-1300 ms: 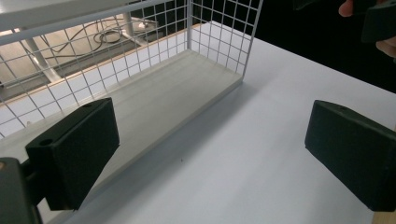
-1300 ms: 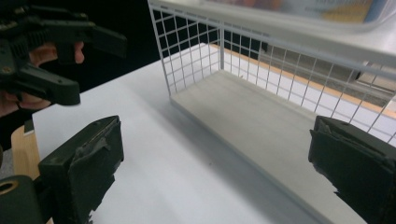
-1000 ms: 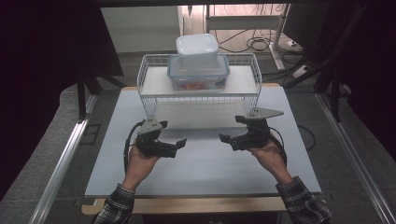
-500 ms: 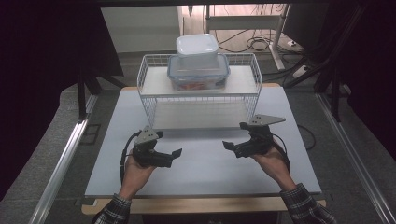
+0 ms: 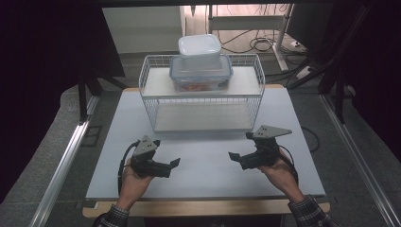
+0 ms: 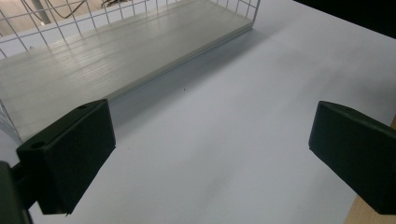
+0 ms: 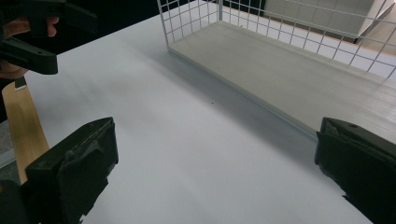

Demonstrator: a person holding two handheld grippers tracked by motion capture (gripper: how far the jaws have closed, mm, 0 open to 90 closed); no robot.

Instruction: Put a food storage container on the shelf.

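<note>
Two stacked boxes (image 5: 201,66) sit atop the wire rack (image 5: 255,87), straight ahead of both grippers. Left gripper (image 5: 174,163) and right gripper (image 5: 232,156) hover over the desk (image 5: 203,156), fingers spread and empty, about equally near.

My left gripper (image 5: 166,166) and right gripper (image 5: 238,158): matt black plastic jaws, gaping. Table (image 5: 208,156) under them: smooth matt white, wood edge nearest me. Ahead: rack (image 5: 153,101) of white coated wire, pale matt shelves. Boxes (image 5: 200,66) on top: glossy translucent plastic.
</note>
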